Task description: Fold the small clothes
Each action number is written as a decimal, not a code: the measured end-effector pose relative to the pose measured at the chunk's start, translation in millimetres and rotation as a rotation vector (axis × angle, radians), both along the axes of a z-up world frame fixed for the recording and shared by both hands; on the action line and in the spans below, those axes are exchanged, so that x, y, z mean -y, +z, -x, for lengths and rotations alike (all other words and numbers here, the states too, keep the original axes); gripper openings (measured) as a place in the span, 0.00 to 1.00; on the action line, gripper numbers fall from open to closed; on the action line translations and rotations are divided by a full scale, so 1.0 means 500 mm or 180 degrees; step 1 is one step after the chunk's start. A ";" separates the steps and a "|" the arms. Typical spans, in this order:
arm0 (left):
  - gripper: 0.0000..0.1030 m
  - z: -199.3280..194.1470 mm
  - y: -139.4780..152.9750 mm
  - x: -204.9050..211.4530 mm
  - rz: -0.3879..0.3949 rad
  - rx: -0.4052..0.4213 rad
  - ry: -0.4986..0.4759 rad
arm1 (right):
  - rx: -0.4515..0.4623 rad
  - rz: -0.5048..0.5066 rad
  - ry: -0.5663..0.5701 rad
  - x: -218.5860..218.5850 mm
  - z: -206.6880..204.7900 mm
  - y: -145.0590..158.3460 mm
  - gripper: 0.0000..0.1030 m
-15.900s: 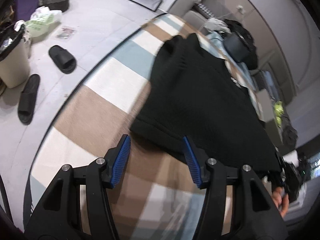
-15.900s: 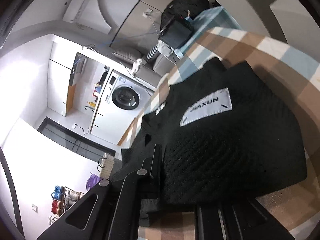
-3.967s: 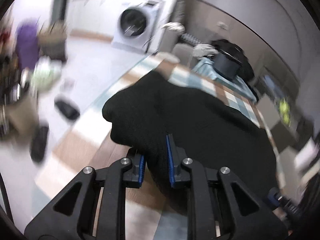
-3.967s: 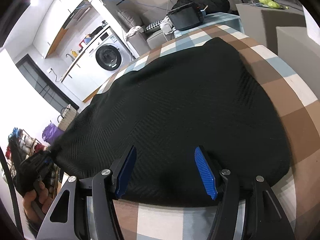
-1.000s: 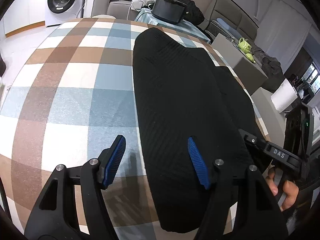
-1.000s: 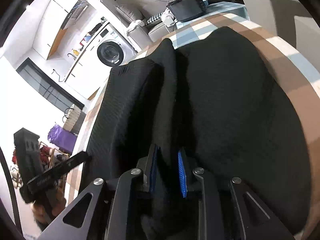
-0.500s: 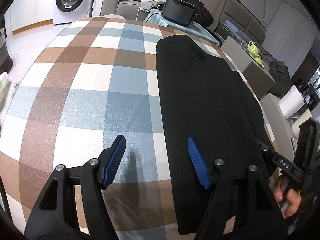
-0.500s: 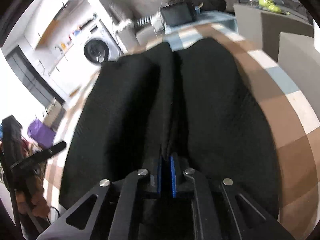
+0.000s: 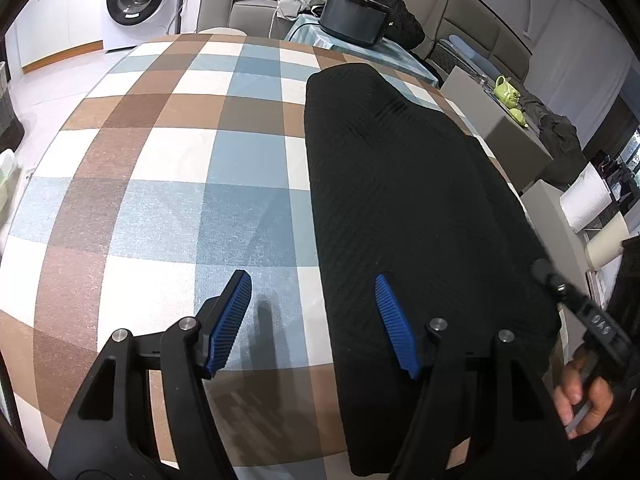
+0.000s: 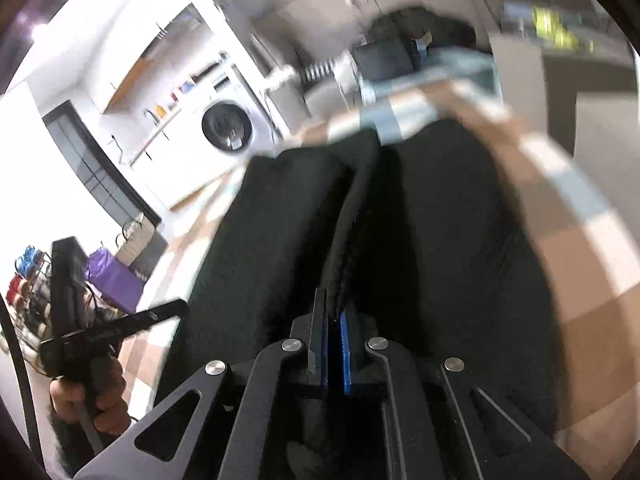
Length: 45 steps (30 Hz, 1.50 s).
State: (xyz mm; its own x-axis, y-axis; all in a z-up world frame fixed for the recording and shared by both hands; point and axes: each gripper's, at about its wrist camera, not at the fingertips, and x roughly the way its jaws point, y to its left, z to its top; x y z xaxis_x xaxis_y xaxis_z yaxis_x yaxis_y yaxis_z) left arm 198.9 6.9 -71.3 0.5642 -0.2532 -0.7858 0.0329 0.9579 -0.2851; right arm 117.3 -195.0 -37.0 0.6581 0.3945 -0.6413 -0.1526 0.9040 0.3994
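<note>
Black knit garment (image 9: 404,200) lying lengthwise on the checked tablecloth (image 9: 168,184) — mid-fold.

The right gripper (image 10: 332,344) is clamped on a raised ridge of cloth, likely to carry it across; the left gripper (image 9: 312,320) hovers wide and empty at the garment's nine-o'clock edge — probably waiting to pin it.

The garment (image 9: 408,200) is matt black knit cloth with a fine diagonal rib. The tablecloth (image 9: 180,184) is a flat woven check, faintly grainy. Gripper pads (image 9: 230,320) are ridged blue plastic on matt black arms with bright metal rivets.
</note>
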 end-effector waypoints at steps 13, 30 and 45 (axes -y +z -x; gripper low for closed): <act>0.60 -0.050 -0.017 0.029 0.0272 -0.0072 -0.0145 | -0.0454 0.0125 -0.0352 0.029 0.013 -0.044 0.23; 0.12 -0.044 -0.012 0.020 -0.0125 0.0209 -0.0061 | -0.0411 0.0025 -0.0441 0.047 0.029 -0.024 0.36; 0.30 -0.008 0.002 -0.117 -0.0243 0.0076 0.0387 | -0.0496 0.0325 -0.0030 -0.060 -0.051 -0.060 0.30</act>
